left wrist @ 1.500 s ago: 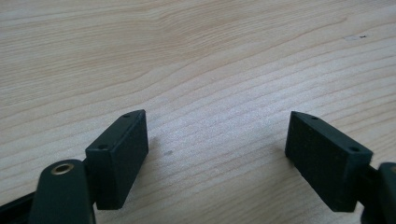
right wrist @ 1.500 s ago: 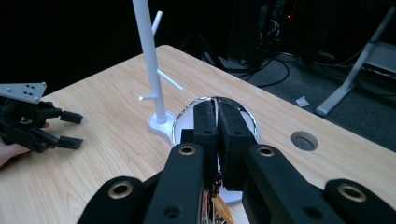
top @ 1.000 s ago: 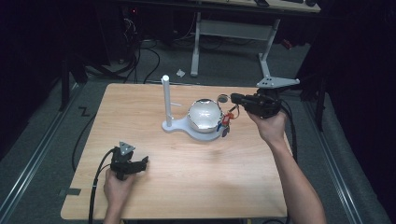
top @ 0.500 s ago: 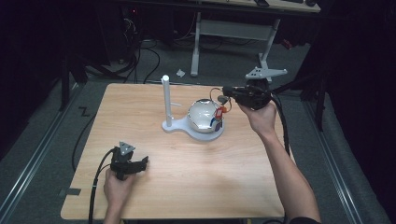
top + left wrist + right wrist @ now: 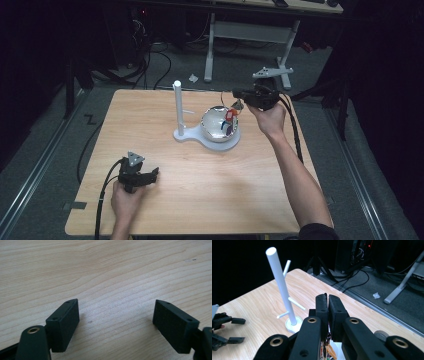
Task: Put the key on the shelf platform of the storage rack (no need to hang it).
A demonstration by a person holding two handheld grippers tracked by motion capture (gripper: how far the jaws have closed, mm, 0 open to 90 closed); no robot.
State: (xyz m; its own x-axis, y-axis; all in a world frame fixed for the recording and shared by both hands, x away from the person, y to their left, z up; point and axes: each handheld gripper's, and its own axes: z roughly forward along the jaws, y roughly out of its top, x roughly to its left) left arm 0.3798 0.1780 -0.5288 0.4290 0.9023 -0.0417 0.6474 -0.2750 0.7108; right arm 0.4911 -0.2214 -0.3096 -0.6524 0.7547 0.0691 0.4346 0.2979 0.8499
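A white stand [image 5: 177,107] with a tall post and short pegs rises mid-table, joined to a base that carries a shiny round bowl [image 5: 215,125]. My right gripper [image 5: 236,94] hovers over the bowl's right rim, shut on a thin cord from which a small bundle of red, blue and orange pieces [image 5: 229,119] hangs at the bowl. In the right gripper view the pads [image 5: 322,305] of my right gripper [image 5: 328,296] are pressed together, with the post [image 5: 280,285] beyond and the orange pieces [image 5: 328,350] below. My left gripper [image 5: 150,175] [image 5: 116,303] rests open on bare wood at the front left.
A small grey round object [image 5: 382,335] lies on the table just right of the bowl. My left gripper [image 5: 227,330] lies farther off with its jaws apart. Behind the table [image 5: 280,200] are a dark floor, cables and a white desk frame [image 5: 250,35].
My right gripper has risen and moved left from beside the bowl to over its rim, bringing the hanging bundle with it. The left gripper has stayed still.
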